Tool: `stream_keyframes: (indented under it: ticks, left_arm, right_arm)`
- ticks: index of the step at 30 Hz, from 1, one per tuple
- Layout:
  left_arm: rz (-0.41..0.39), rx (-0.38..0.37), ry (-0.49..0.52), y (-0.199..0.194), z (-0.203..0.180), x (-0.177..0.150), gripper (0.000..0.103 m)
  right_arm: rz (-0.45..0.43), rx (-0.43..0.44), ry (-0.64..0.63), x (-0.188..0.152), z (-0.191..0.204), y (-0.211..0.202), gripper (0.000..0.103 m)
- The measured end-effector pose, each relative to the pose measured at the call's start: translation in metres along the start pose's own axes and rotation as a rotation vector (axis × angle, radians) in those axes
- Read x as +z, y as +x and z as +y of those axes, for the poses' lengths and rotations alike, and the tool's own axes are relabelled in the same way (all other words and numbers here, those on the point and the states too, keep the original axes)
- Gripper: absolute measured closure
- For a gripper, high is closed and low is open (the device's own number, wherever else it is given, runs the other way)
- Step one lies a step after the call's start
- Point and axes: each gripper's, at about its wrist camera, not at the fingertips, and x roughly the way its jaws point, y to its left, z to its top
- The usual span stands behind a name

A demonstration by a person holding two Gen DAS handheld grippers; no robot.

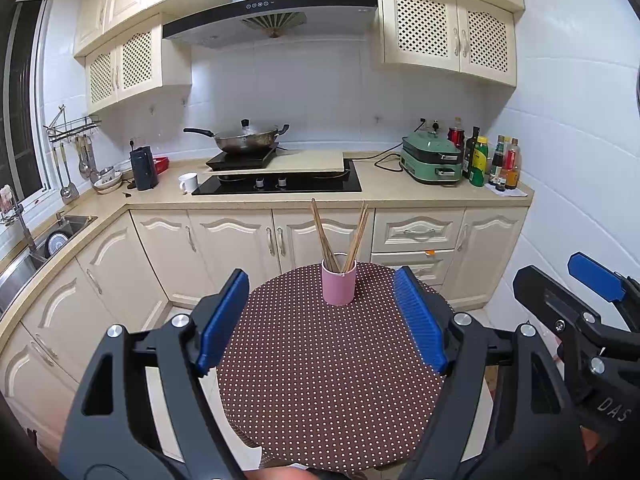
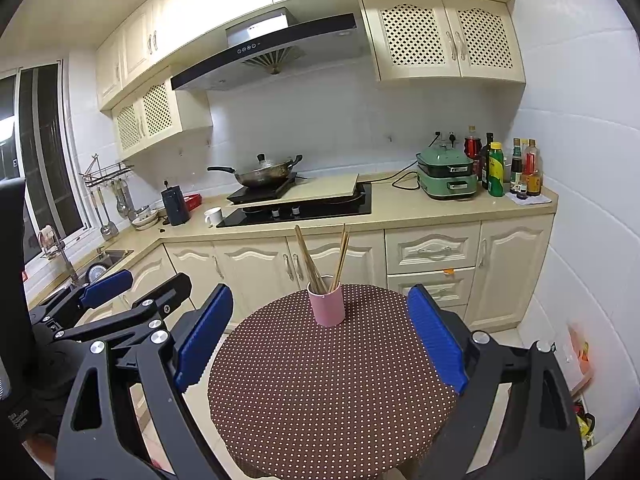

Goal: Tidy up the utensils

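Chopsticks point(image 1: 352, 236), about six, stand in one pink cup point(image 1: 339, 283); both grippers' jaws gape wide, holding nothing

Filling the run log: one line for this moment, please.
left gripper: open, empty | right gripper: open, empty | wooden chopsticks: in pink cup

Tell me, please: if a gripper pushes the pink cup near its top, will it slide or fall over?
The pink cup would probably tip: it is tall and narrow, and the chopsticks lean out well above its rim. The dotted tablecloth may grip its base, hindering sliding. It looks light, so a gentle push may be enough.
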Motion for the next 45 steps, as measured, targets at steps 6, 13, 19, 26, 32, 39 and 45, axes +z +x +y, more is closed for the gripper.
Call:
stream_keyframes:
  ticks: [6,13,19,26,32,39,45]
  left_arm:
    - [-0.003,0.002,-0.009,0.005,0.003,0.002,0.028]
    - [-0.005,-0.001,-0.013,0.007,0.006,0.003,0.028]
    - [-0.002,-0.003,-0.018,0.009,0.008,0.002,0.028]
    - [0.005,0.001,-0.028,0.011,0.011,0.002,0.029]
    - [0.008,0.001,-0.027,0.011,0.012,0.002,0.029]
    - [0.013,0.001,-0.028,0.012,0.010,0.001,0.029]
    - [0.017,0.002,-0.027,0.014,0.011,0.002,0.029]
  right_arm:
    - [0.006,0.005,0.002,0.001,0.002,0.004,0.018]
    - [0.005,0.003,0.005,0.001,0.004,0.007,0.018]
    - [0.004,-0.006,0.002,0.000,0.006,0.008,0.018]
    - [0.010,-0.006,0.005,-0.001,0.009,0.009,0.018]
    - [0.014,-0.006,0.010,-0.001,0.010,0.011,0.018]
    - [0.017,-0.005,0.012,-0.001,0.010,0.012,0.018]
    - [0.022,-0.003,0.013,-0.001,0.010,0.014,0.018]
